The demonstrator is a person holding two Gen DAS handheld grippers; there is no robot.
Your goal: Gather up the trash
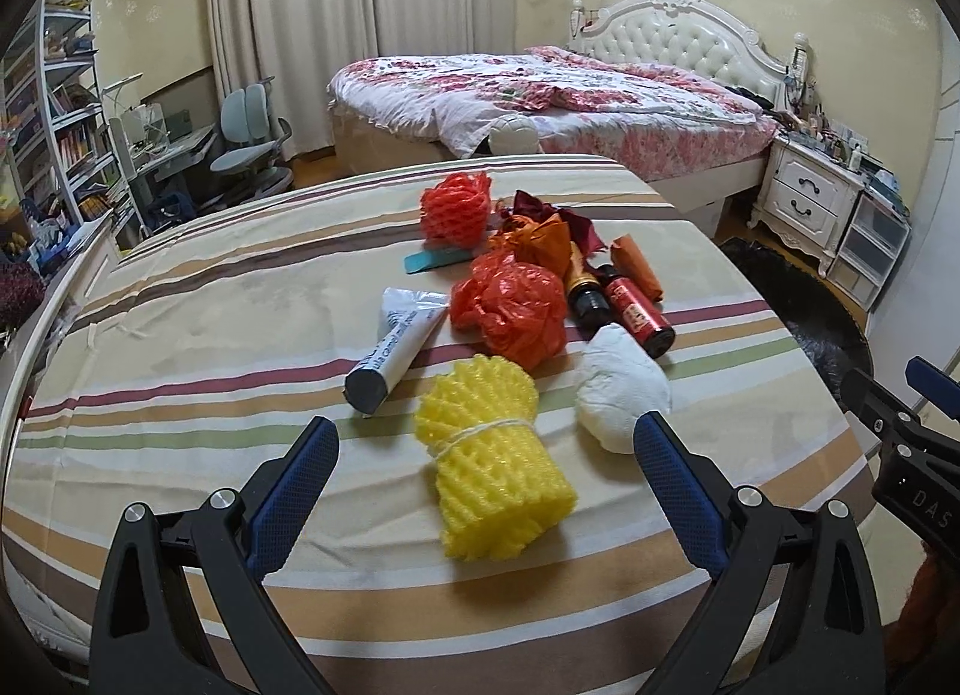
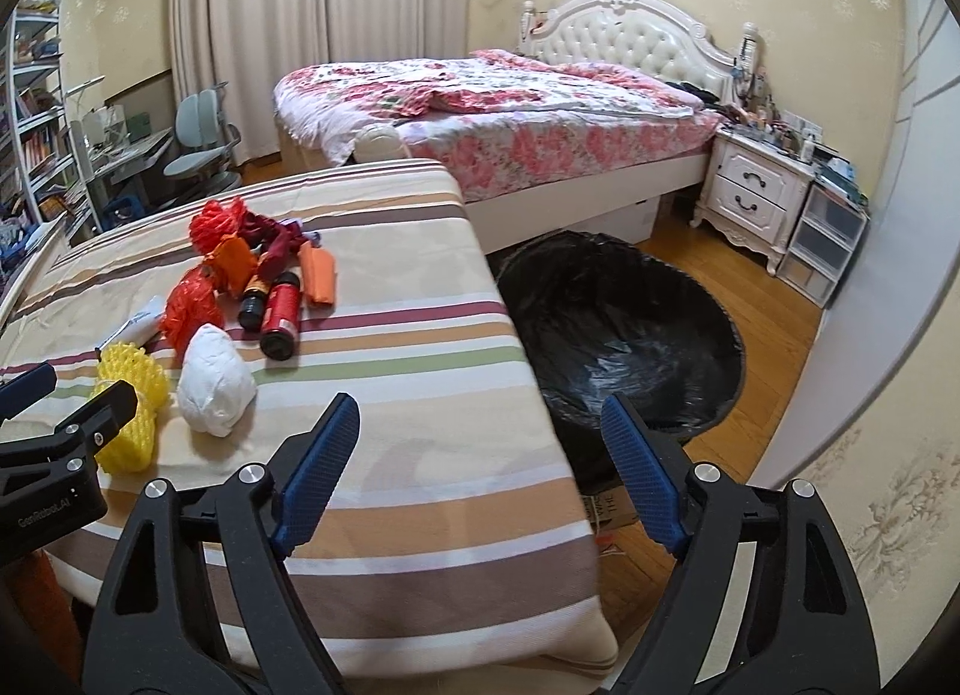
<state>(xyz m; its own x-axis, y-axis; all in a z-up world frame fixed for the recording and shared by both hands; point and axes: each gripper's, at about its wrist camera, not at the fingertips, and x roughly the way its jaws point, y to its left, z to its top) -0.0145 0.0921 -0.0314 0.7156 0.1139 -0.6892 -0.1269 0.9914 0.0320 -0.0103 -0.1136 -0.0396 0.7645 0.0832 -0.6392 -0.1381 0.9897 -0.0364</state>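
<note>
The yellow foam net [image 1: 498, 461], tied at its waist with string and lying on the striped tabletop [image 1: 180, 347] between the spread, empty jaws of the left gripper [image 1: 486, 446], is judged light, soft and springy, best pinched at the tied waist, while the right gripper [image 2: 480, 431] is held open and empty beside the black-lined bin [image 2: 624, 329]
</note>
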